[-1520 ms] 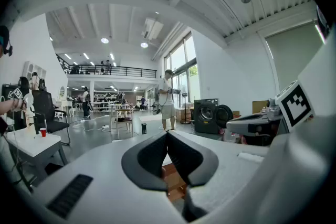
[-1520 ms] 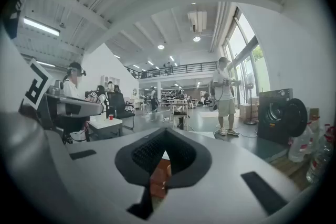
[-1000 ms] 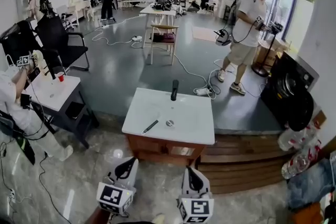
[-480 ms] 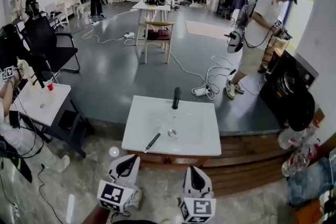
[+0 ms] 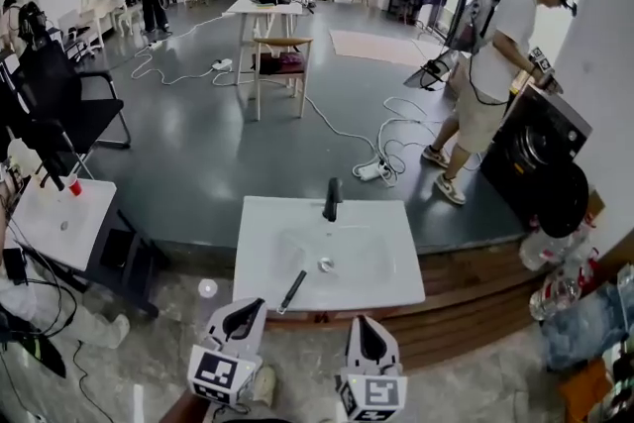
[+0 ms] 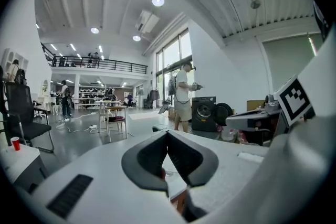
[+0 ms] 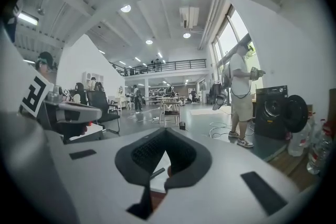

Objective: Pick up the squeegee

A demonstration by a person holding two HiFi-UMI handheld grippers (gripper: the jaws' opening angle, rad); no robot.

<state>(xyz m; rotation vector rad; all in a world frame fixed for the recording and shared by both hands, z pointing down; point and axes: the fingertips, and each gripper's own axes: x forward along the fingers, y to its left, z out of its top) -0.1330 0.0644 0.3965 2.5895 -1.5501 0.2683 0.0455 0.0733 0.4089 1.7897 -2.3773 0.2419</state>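
Observation:
The squeegee [image 5: 291, 290], a slim black tool, lies slantwise on the front left part of the white sink top [image 5: 396, 284]. A black faucet [image 5: 333, 198] stands at the sink's back edge and a round drain [image 5: 324, 264] sits in the basin. My left gripper [image 5: 248, 308] is shut and empty, just short of the sink's front edge, below the squeegee. Beside it my right gripper [image 5: 359, 322] is shut and empty too. In the right gripper view the squeegee [image 7: 157, 172] shows through the gap under the closed jaws of my right gripper [image 7: 166, 131]. My left gripper [image 6: 167, 134] points at the sink.
A small white table [image 5: 40, 231] with a red cup [image 5: 73, 186] stands at the left, a black chair [image 5: 59, 104] behind it. A person [image 5: 495, 54] stands by a black washing machine [image 5: 540, 154] at the right. Wooden steps [image 5: 466, 312] and bottles [image 5: 555, 292] lie right of the sink.
Both grippers and the head view have come closer to the sink, which now sits nearer and lower in the picture. The person at the right has stepped up to the washing machine.

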